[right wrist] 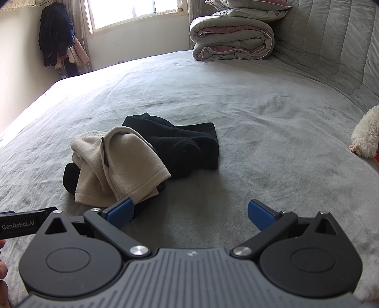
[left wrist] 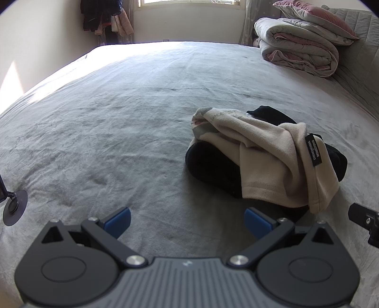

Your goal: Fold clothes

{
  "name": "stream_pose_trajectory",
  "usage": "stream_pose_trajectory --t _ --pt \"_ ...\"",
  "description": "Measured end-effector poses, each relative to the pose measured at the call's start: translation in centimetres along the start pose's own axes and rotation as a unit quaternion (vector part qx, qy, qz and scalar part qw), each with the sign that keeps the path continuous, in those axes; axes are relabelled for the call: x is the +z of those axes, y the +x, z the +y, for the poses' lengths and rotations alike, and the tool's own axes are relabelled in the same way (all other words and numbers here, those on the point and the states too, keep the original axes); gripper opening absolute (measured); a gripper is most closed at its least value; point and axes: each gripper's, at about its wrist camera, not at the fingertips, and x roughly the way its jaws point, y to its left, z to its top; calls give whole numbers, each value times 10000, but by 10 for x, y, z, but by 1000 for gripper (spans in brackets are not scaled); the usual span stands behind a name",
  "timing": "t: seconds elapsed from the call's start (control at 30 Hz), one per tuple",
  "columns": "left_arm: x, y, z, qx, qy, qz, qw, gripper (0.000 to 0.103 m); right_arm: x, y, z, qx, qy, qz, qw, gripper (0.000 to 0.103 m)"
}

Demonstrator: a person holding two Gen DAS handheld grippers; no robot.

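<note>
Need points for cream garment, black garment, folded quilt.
cream garment (right wrist: 132, 154): right wrist view, on its top fold.
black garment (right wrist: 199, 142): right wrist view, on the flat part.
folded quilt (left wrist: 300, 54): left wrist view, on its side.

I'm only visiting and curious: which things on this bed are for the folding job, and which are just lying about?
For the job: cream garment, black garment, both in one heap.

Lying about: rolled quilt, pillow, white plush toy, hanging coats.

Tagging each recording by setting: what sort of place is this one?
Most likely a home bedroom. A wide bed with a grey cover fills both views, a folded duvet and pillow are stacked at its far corner, and coats hang beside a window.
</note>
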Motion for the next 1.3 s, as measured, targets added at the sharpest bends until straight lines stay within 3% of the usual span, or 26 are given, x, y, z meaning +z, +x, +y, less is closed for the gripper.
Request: stream_pose_trajectory --t 0.5,0.9,1.3 --pt "5 -2 5 -21 -143 16 9999 103 6 5 5 -87 150 34 9998 103" --pt "45 -8 12 -7 -205 45 9998 103 54 11 40 258 -287 163 9991 103" --pt "49 49 25 454 -256 -77 9986 103 64 72 55 552 -692 429 9952 103"
